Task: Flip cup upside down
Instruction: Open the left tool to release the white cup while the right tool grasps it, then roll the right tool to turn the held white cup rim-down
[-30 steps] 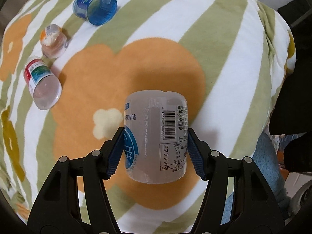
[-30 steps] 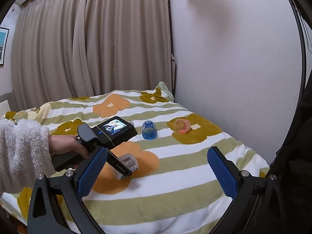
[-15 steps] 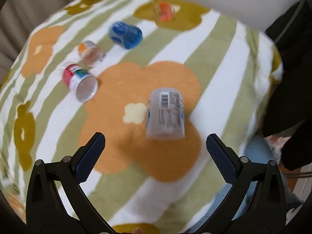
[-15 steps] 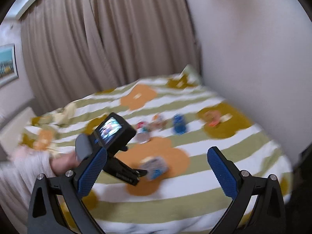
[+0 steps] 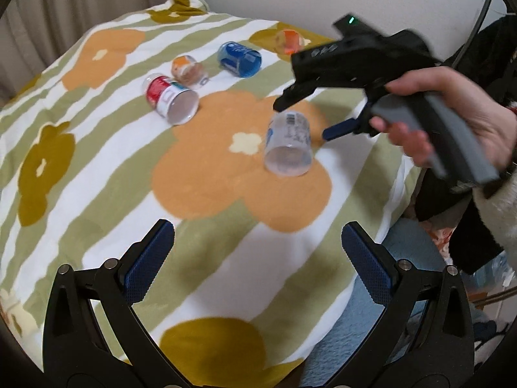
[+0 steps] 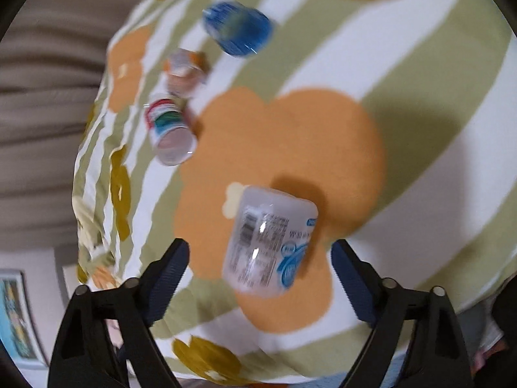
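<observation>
A clear plastic cup (image 5: 288, 144) with a barcode and blue print lies on its side on the orange flower of the bed blanket, its mouth towards my left camera. My left gripper (image 5: 257, 262) is open and empty, pulled back from the cup. My right gripper (image 6: 258, 273) is open, its jaws standing on either side of the cup (image 6: 269, 242) without touching it. In the left wrist view the right gripper (image 5: 302, 114) hovers just above the cup, held by a hand.
A red-and-white cup (image 5: 171, 103), a small orange-labelled cup (image 5: 187, 68), a blue cup (image 5: 239, 59) and an orange cup (image 5: 288, 41) lie on the striped floral blanket (image 5: 97, 168). A wall and curtains stand behind. The bed edge drops at the right.
My left gripper let go of the clear cup and drew back. The cup now lies on the blanket. My right gripper swung down from a distant view and closed in around the cup.
</observation>
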Demonstrator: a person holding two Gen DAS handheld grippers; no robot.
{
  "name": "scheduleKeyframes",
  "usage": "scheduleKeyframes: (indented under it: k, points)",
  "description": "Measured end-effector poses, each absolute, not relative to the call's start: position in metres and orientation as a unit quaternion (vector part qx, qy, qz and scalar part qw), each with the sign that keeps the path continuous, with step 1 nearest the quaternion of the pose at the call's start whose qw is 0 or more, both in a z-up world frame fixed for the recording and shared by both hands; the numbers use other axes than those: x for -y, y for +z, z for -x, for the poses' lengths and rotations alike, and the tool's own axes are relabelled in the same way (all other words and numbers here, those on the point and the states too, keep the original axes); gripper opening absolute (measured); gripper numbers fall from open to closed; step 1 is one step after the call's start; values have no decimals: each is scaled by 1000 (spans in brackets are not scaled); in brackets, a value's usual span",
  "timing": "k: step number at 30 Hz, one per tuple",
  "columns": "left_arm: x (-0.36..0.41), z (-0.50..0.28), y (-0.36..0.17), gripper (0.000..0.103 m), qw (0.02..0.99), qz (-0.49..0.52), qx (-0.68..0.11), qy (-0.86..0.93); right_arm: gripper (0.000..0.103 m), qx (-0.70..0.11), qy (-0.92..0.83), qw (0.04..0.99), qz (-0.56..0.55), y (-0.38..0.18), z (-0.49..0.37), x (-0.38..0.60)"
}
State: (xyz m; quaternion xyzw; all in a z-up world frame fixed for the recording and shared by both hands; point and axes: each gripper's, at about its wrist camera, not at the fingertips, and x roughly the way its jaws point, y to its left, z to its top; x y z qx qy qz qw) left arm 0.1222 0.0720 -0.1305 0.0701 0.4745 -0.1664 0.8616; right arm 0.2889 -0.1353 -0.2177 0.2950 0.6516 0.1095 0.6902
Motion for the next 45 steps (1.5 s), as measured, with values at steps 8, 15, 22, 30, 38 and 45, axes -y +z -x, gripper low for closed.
scheduleKeyframes:
  k: [8,15,22,30,38,45]
  points:
    - [-91,-122,-132,103,862,-55,-472,-177,62,-655,92,676,-323,-238,-303,137]
    - [-97,-119,-128,103,871,-49,-458,-171,59,-572,169,734,-324,-192,-290,138]
    - [-109,-106,-117,103,906,-20,-411,-96,59,-297,269,916,-14,-146,-212,109]
    - [-110,-109,-129,103,908,22,-412,-76,59,-306,271,906,106,-207,-231,81]
    - [-106,-117,-133,103,906,27,-413,-85,59,-307,282,900,130,-211,-217,90]
    - [-103,-113,-132,103,907,28,-410,-92,59,-304,276,899,150,-210,-202,89]
